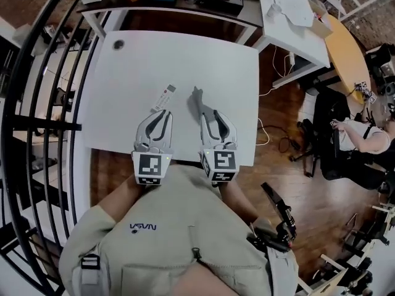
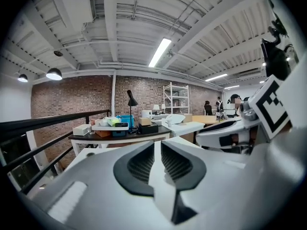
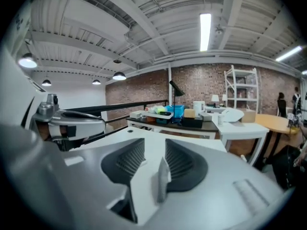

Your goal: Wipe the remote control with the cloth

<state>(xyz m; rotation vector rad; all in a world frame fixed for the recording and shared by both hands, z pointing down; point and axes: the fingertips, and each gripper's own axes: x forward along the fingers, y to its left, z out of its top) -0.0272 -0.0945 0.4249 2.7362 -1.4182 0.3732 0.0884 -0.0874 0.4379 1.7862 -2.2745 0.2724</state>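
White worktop [image 1: 123, 79] below. Left claw [image 1: 163, 113], barely parted and empty, sits just short of the slim remote control [image 1: 163, 97]. Right claw [image 1: 207, 113] gapes around the limp grey cloth [image 1: 198, 98], unpinched. The remote control looks light, rigid and slick, so pinch its long edges.

Bright even light from ceiling tubes [image 2: 160, 51]; strong fisheye bending, dark corners; close foreground soft.

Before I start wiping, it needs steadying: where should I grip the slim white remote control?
Pinch the white remote control across its narrow sides at its near end, approaching from your side: it lies flat, lengthwise ahead of the left gripper.
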